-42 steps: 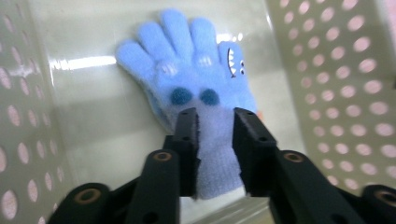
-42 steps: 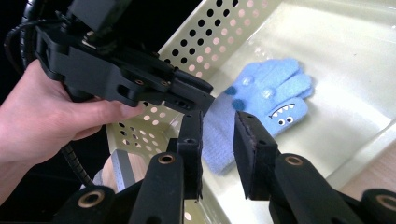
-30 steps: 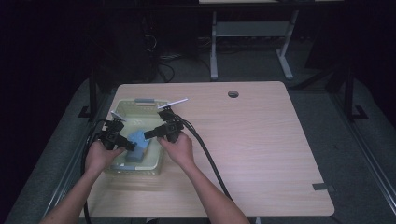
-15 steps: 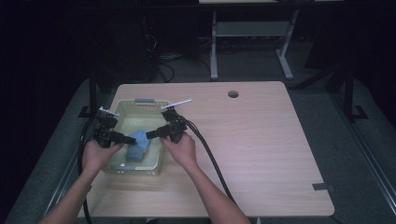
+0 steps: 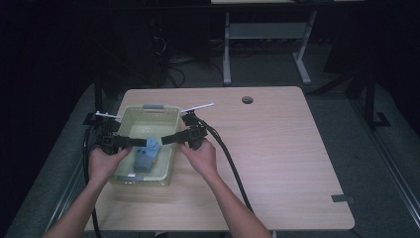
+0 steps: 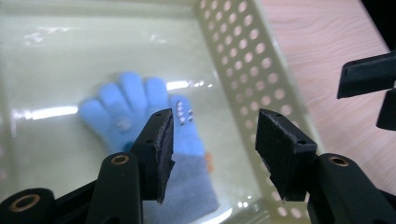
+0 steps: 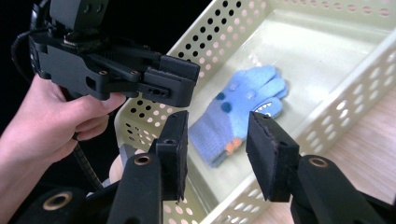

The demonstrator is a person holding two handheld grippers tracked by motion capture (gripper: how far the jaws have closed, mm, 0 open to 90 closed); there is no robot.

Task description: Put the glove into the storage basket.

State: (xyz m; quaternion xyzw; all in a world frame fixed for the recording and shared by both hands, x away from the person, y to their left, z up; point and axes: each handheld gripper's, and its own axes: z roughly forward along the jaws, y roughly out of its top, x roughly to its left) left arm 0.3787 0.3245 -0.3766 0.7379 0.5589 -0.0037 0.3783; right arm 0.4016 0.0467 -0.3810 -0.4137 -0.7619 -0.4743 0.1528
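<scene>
My left claw [image 6: 212, 156] and right claw [image 7: 217, 156], jaws just opening and empty, hover above the pale-green perforated plastic basket [image 5: 130, 116]; my left jaw partly hides the small blue knitted glove [image 6: 140, 109] inside.

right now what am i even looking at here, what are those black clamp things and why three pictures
A person sits at a wooden table and holds a hand-operated clamp in each hand. These are the left tool and the right tool, each with two black jaws and a trailing cable.

The wide picture comes from a fixed camera above the table. The other two come from small cameras riding on each tool, looking out along its jaws.

On the table stands a pale yellow perforated basket. A blue knitted glove with a grey cuff lies flat on its floor.

Nothing is held. Both tools' jaws have just been opening and stand apart above the basket, with the glove below them.
</scene>
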